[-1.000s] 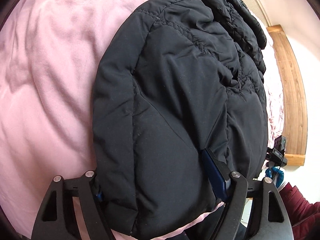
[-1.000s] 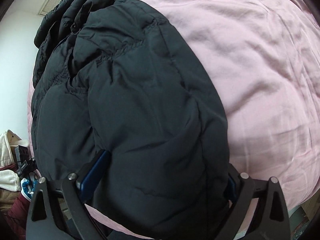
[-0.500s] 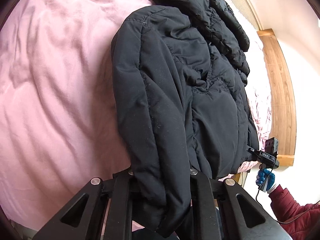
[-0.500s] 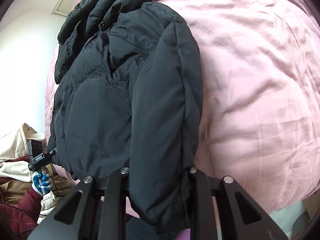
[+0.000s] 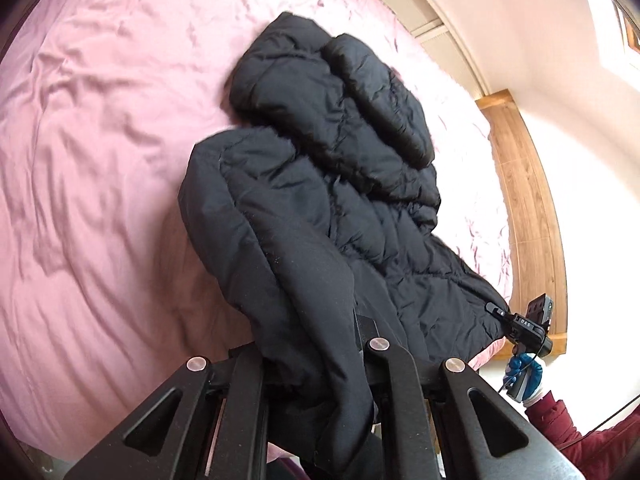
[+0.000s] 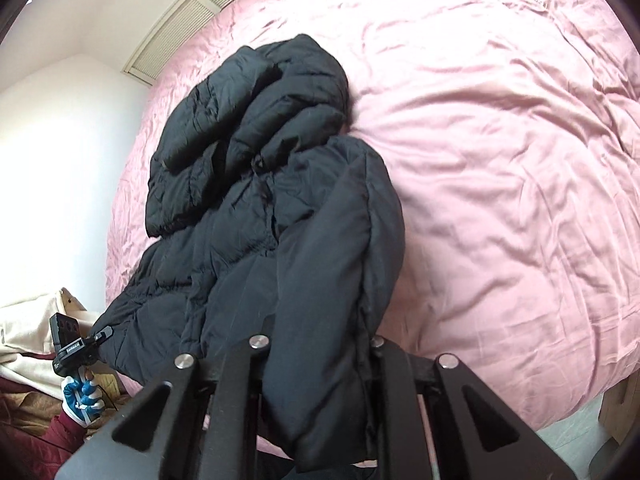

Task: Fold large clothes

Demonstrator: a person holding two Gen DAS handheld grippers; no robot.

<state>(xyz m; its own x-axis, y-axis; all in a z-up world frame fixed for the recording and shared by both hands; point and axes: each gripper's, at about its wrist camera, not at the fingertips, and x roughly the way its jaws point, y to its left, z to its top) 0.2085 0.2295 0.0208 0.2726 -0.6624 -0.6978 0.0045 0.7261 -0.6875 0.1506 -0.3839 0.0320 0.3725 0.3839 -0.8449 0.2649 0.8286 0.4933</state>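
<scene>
Jacket (image 5: 320, 208) on bed (image 5: 100, 160) | left gripper (image 5: 316, 360) clenched on hem; right gripper (image 6: 320, 364) likewise | risk: slick padding slips out mid-fold; hood bunches

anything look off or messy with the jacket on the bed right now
Nothing is damaged or spilled. The black puffer jacket lies bunched and uneven on the pink bedsheet, its far end rumpled into lumps. The left gripper and right gripper each pinch a near corner, as expected mid-fold.
</scene>
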